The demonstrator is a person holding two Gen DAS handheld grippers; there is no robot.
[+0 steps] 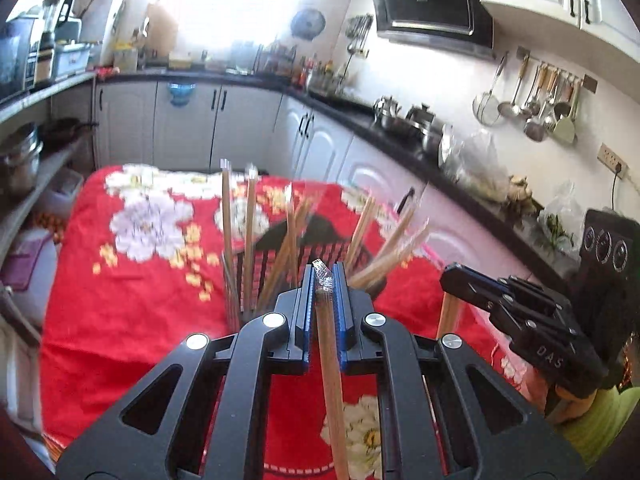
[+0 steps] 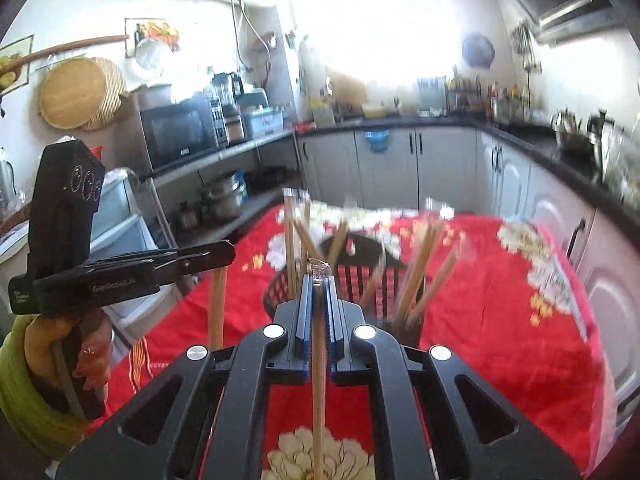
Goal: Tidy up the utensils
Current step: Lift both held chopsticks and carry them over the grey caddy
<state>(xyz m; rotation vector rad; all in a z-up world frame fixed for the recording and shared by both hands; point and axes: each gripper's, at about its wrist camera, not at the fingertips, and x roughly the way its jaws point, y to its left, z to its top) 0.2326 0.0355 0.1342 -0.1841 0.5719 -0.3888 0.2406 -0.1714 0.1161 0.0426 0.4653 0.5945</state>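
While clamped together at lower centre of its own view, the left gripper (image 1: 323, 280) pinches one wrapped chopstick pair (image 1: 330, 360). Likewise the right gripper (image 2: 319, 284) is closed on a second chopstick pair (image 2: 319, 380). Beyond both, mid-frame, a dark slotted basket (image 2: 360, 276) of upright chopsticks (image 1: 248, 240) stands on the red floral tablecloth (image 1: 120, 300).
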